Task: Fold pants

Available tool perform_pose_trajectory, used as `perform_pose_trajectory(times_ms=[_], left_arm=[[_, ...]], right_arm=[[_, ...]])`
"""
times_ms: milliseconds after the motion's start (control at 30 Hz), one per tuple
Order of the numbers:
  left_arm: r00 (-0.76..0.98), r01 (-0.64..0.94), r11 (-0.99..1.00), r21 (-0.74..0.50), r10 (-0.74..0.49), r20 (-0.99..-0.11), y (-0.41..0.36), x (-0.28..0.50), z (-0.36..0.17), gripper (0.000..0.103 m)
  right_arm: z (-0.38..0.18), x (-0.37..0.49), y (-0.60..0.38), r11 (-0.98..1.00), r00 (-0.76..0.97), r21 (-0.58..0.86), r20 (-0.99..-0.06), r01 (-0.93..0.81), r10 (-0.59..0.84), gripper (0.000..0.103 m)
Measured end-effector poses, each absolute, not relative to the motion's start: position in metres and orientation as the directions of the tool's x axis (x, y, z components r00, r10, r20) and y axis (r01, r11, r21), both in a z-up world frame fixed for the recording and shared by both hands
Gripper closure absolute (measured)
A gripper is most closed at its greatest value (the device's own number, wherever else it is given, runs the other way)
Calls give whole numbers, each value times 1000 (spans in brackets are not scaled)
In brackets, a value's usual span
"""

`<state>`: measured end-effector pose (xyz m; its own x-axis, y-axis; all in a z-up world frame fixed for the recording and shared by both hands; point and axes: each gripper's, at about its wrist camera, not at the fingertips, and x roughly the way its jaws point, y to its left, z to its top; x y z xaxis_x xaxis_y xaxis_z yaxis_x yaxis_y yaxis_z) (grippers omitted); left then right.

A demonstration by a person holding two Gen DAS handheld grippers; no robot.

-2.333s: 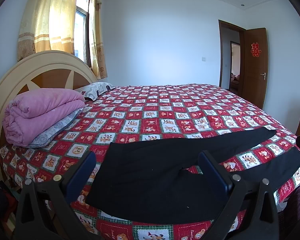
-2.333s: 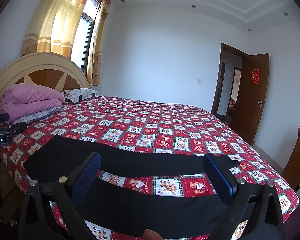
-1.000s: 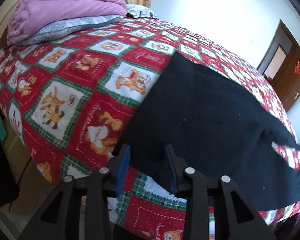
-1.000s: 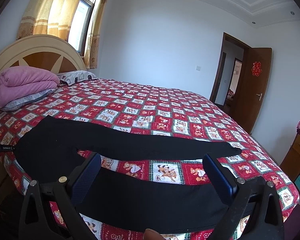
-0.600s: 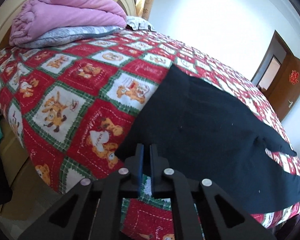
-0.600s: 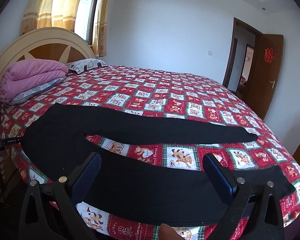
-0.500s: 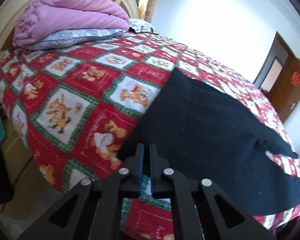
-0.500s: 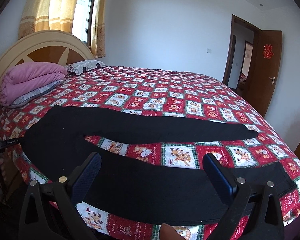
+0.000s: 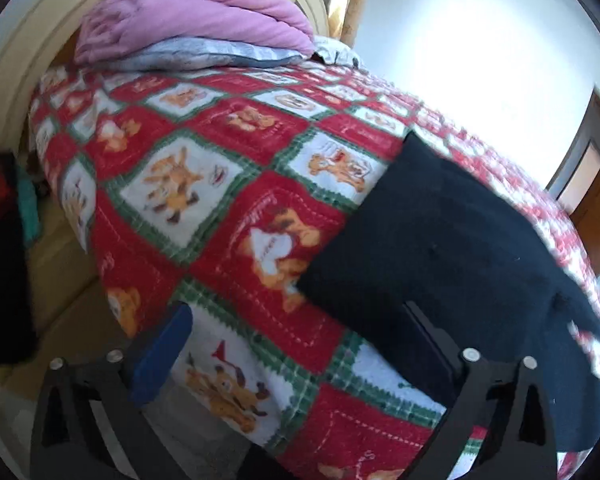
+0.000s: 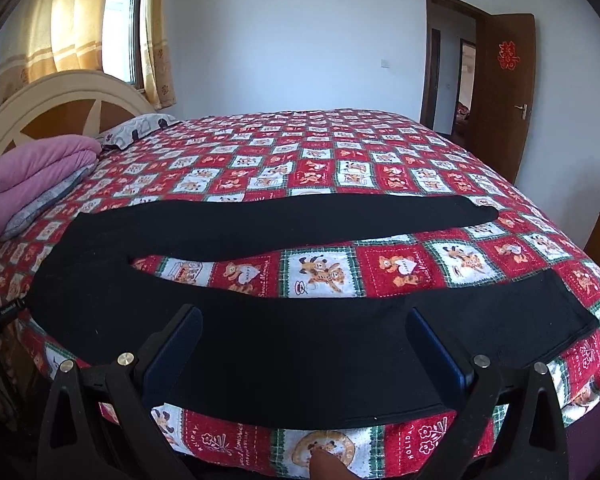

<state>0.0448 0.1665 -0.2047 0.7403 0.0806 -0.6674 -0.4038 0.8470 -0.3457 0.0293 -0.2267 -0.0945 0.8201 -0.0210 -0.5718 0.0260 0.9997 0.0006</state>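
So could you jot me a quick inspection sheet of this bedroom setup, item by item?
Surface: bed with a red cartoon-print quilt.
Job's things: black pants spread flat, legs apart, waist near the headboard end.
Clutter: folded pink blanket on a grey one; patterned pillow.
Tongs: left tongs have just been opening, nothing gripped; right tongs open over the near pant leg.
Cables: nothing seen.
Surroundings: curtained window, open brown door, white walls.
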Motion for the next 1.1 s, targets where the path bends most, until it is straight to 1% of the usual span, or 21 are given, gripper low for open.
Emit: perform_pose_trajectory(times_ms=[33, 67, 133, 200, 233, 267, 333, 367, 433, 467, 500, 567, 633, 700, 800, 867, 967, 1033, 1100], left_arm=[[741, -392, 844, -366, 55, -669, 168, 46, -208, 8], [731, -397, 854, -338, 71, -679, 166, 49, -209, 10], [736, -380, 877, -294, 95, -670, 161, 51, -205, 18], [749, -350, 891, -288, 82, -658, 157, 53, -201, 38], [755, -337, 895, -291, 72, -652, 155, 54, -200, 44], [761, -316, 902, -295, 55, -646, 152, 55, -198, 53], [761, -314, 902, -297, 52, -647, 152, 58, -197, 53], [764, -313, 894, -321, 37, -644, 156, 58, -198, 53], [772, -317, 870, -378, 5, -636, 164, 56, -201, 58], [774, -323, 859, -398, -3, -634, 167, 55, -202, 65], [775, -324, 857, -402, -4, -632, 167, 54, -201, 75], [778, -316, 863, -394, -2, -628, 168, 54, -198, 89], [778, -321, 868, -380, 12, -628, 164, 53, -192, 91], [773, -326, 885, -333, 46, -632, 157, 54, -185, 92], [737, -352, 899, -259, 96, -669, 148, 57, -182, 92], [728, -351, 901, -254, 92, -680, 146, 58, -186, 92], [727, -372, 889, -268, 99, -680, 149, 55, -190, 87], [737, -370, 887, -276, 99, -669, 150, 53, -188, 87], [748, -365, 890, -274, 105, -655, 148, 50, -186, 86]], right_arm=[[-96, 30, -223, 1000, 818, -10, -575, 19, -21, 1], [-97, 30, -223, 1000, 818, -13, -575, 15, -20, 1], [-98, 30, -220, 1000, 818, -27, -575, 8, -22, 1], [-101, 31, -221, 1000, 816, -29, -578, 8, -24, 1], [-102, 32, -222, 1000, 814, -25, -581, 8, -21, 1], [-103, 33, -223, 1000, 812, -20, -584, 9, -19, 1], [-105, 33, -223, 1000, 809, -15, -588, 10, -16, 1], [-106, 33, -223, 1000, 808, -17, -589, 9, -17, 1], [-106, 33, -223, 1000, 809, -21, -587, 8, -19, 1], [-105, 33, -223, 1000, 811, -23, -585, 7, -19, 1], [-104, 32, -222, 1000, 812, -24, -583, 7, -19, 1], [-103, 32, -224, 1000, 815, -26, -579, 10, -23, 1], [-100, 32, -229, 999, 817, -32, -575, 22, -36, 1], [-95, 32, -242, 998, 821, -28, -567, 59, -65, 1], [-87, 30, -277, 991, 824, 21, -558, 133, -99, 1], [-86, 26, -300, 980, 818, 32, -557, 195, -144, 1], [-92, 24, -332, 958, 792, 68, -580, 278, -189, 1], [-95, 26, -343, 947, 781, 97, -594, 307, -192, 1], [-97, 26, -342, 947, 781, 111, -598, 301, -178, 1]])
